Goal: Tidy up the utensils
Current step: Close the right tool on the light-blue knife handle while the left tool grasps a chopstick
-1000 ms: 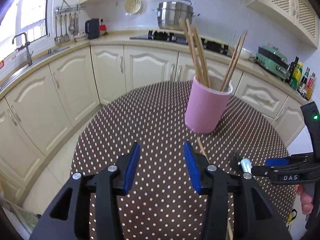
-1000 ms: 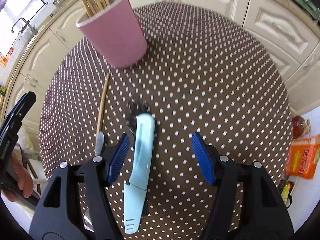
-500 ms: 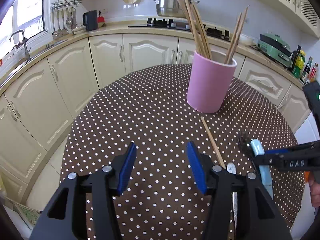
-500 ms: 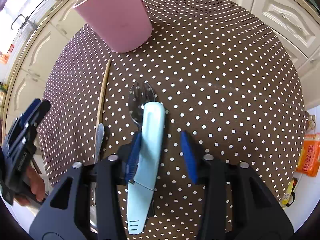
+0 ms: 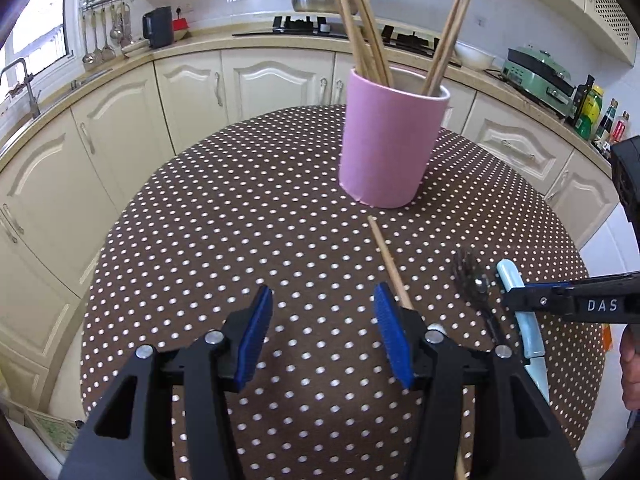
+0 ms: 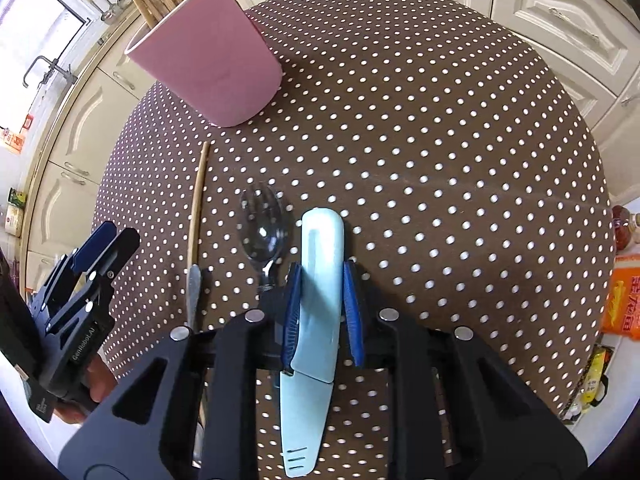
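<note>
A pink holder (image 5: 390, 148) (image 6: 212, 60) stands upright on the dotted table with several wooden chopsticks in it. In front of it lie a loose chopstick (image 5: 386, 258) (image 6: 198, 200), a metal fork (image 5: 474, 284) (image 6: 262, 228) and a light blue knife (image 5: 530, 336) (image 6: 320, 248). My right gripper (image 6: 320, 276) (image 5: 516, 300) is closing on the knife's handle, and its pads touch both sides. My left gripper (image 5: 322, 300) (image 6: 106, 236) hangs open and empty over the cloth, just left of the loose chopstick.
The brown dotted tablecloth (image 5: 224, 208) covers a round table, with cream cabinets (image 5: 120, 148) behind it. A silver utensil handle (image 6: 194, 292) lies beside the chopstick's near end. An orange packet (image 6: 624, 300) sits beyond the table's right edge.
My right gripper came down over the knife and its jaws closed from wide apart onto the handle. My left gripper sank toward the table and its jaws spread slightly.
</note>
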Motion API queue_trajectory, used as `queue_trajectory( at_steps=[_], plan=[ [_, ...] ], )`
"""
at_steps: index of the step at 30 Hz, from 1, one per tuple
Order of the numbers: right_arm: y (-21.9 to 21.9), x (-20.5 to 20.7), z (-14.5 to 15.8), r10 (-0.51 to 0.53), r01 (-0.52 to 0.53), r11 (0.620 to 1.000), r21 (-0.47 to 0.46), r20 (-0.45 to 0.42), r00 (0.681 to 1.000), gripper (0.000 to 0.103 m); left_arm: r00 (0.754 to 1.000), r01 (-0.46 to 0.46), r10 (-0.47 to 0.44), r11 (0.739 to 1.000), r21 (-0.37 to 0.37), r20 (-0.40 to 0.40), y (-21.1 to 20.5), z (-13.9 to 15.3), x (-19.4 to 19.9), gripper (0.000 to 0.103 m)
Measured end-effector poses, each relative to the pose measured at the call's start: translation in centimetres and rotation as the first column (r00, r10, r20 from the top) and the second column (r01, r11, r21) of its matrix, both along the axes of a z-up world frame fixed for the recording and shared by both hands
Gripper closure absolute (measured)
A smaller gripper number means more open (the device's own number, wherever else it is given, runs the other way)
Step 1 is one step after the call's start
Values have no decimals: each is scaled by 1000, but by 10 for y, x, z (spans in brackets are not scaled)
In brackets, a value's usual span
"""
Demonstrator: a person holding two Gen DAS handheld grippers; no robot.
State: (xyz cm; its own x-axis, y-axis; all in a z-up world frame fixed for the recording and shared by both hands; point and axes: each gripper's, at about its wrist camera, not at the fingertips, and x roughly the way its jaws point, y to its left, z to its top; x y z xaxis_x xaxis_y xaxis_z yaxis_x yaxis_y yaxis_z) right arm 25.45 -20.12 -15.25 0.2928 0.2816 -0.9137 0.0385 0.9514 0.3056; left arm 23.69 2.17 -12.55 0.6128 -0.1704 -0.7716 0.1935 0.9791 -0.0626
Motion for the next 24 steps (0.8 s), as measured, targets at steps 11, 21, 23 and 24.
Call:
queue_trajectory(
  at_steps=[11,21,23,24],
  plan=[
    [-36,19,20,-35,36,999,-23,44,998,82,998,38,-37,999,14,-56,-40,-13,29,50],
    [-50,45,15,-57,59,997,-40,50,997,82,996,-35,43,995,98,-78,-71,-29,66,54],
    [-54,49,15,-60,63,997,-44,54,997,82,996,-46,53,995,87,-77,-71,-28,70,84],
    [-52,48,13,-59,62,997,-46,55,997,82,994,-55,61,996,74,-87,-67,-28,73,95]
  ],
)
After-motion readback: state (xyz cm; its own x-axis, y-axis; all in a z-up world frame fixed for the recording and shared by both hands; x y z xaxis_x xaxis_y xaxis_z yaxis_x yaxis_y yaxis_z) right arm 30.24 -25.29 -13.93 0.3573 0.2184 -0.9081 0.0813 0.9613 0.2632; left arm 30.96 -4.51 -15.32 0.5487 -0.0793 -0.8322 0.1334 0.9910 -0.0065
